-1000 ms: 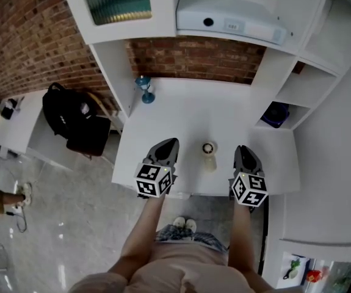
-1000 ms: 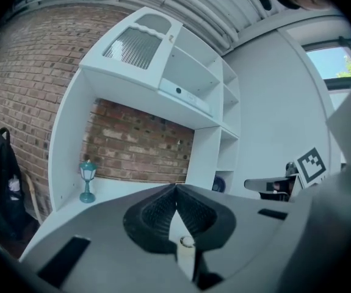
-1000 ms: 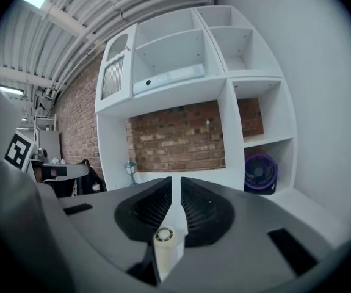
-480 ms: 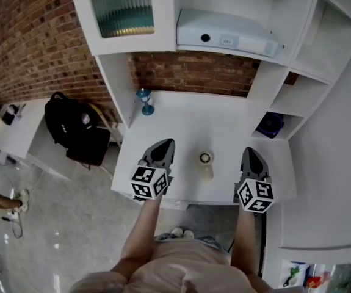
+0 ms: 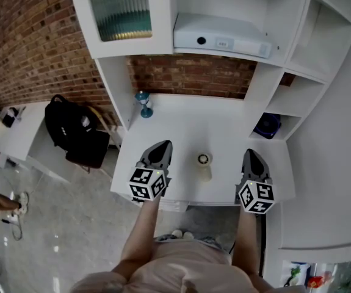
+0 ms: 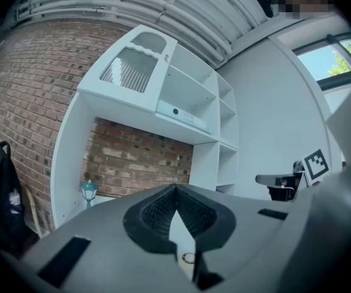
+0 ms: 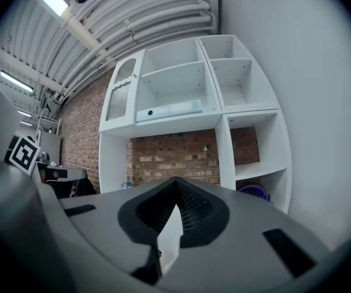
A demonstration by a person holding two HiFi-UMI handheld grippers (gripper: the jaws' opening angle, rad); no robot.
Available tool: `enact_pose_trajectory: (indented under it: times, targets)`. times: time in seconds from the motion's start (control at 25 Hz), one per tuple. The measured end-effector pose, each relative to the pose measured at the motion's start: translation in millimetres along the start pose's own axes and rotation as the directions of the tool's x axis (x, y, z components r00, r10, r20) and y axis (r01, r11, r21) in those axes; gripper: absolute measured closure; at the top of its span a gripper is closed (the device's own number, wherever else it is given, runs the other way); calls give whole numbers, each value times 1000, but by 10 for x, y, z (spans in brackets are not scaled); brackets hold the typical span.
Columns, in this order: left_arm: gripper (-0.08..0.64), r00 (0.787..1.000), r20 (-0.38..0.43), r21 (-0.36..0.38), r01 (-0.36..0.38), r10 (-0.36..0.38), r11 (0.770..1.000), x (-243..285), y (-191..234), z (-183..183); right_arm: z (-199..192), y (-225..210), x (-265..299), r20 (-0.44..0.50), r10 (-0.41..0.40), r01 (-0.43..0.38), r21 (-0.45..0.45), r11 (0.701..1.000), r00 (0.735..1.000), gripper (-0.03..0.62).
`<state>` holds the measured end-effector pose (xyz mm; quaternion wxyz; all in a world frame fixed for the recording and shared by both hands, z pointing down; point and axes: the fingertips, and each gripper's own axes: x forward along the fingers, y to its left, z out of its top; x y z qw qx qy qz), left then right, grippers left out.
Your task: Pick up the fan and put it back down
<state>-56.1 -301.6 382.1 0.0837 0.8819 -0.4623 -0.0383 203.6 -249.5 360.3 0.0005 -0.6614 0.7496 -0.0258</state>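
The left gripper (image 5: 161, 146) hangs over the front edge of the desk (image 5: 187, 121), its jaws together and empty. The fan (image 5: 204, 165) stands upright on the desk between the two grippers, touched by neither. The right gripper (image 5: 253, 155) is likewise closed on nothing. Either the lift has not begun or the fan is already back down; which, I cannot tell.

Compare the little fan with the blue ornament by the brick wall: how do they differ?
Colour: the fan is cream, the blue ornament teal.
Place: the fan sits near the front edge of the desk, the blue ornament at its back left corner.
Shape: the fan has a round head on a stubby body, the blue ornament a thin stem and foot.
Both are small and rest on the white desk.
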Motion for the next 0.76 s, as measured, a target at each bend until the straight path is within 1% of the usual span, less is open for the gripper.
enact_pose_trajectory:
  times: [0.36, 0.76]
  targets:
    - [532, 1000, -5, -6, -13, 13, 1000, -103, 10, -24, -37, 20, -64, -7, 8, -7, 5, 1000, 1000, 577]
    - [532, 1000, -11, -13, -7, 7, 1000, -119, -13, -55, -51, 39, -82, -11, 7, -7, 13, 1000, 1000, 577]
